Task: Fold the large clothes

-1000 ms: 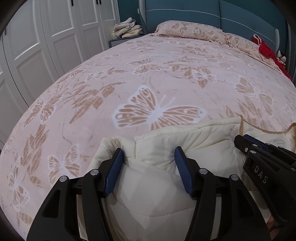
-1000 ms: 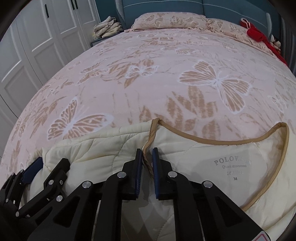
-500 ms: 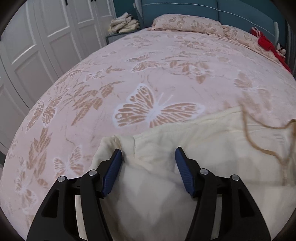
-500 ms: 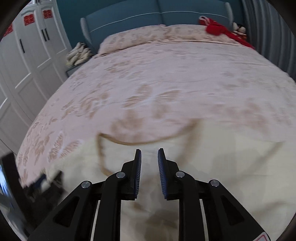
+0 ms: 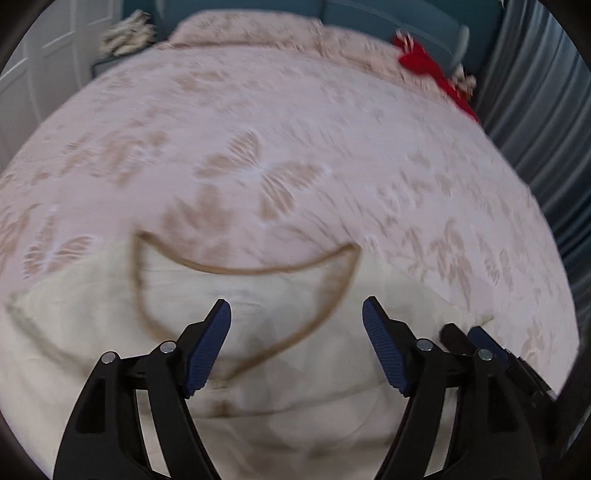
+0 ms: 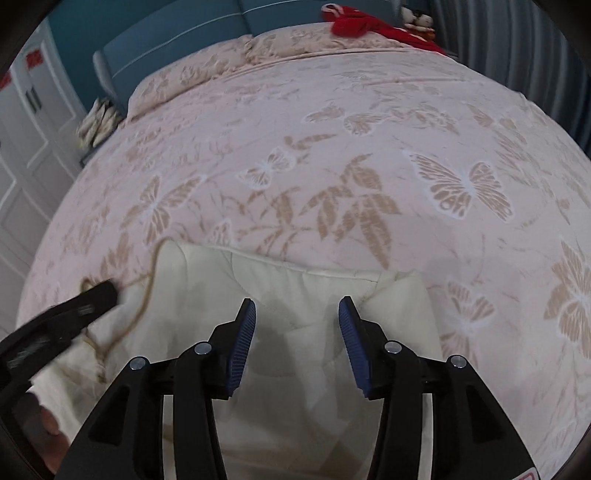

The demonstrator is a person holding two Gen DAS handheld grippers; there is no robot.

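A cream quilted garment [image 5: 288,387] with a tan-trimmed neckline [image 5: 243,271] lies flat on the near part of the bed. My left gripper [image 5: 296,332] is open and empty, hovering over the garment just below the neckline. My right gripper [image 6: 297,325] is open and empty over the garment's right shoulder corner [image 6: 391,291]. The garment also shows in the right wrist view [image 6: 295,284]. The right gripper's tip shows at the lower right of the left wrist view [image 5: 476,341]. The left gripper shows blurred at the left of the right wrist view [image 6: 66,317].
The bed [image 6: 332,147] has a pink cover with tan butterflies and leaves. Pillows [image 5: 251,29] and a red item [image 5: 424,62] lie by the teal headboard [image 6: 184,33]. White wardrobe doors [image 6: 22,147] stand left, with folded cloths on a nightstand [image 5: 125,33]. A grey curtain [image 5: 535,110] hangs right.
Both grippers have swung to the right along the garment's top edge. My right gripper, shut on the neckline trim a second ago, has opened and let go. The left gripper stays open.
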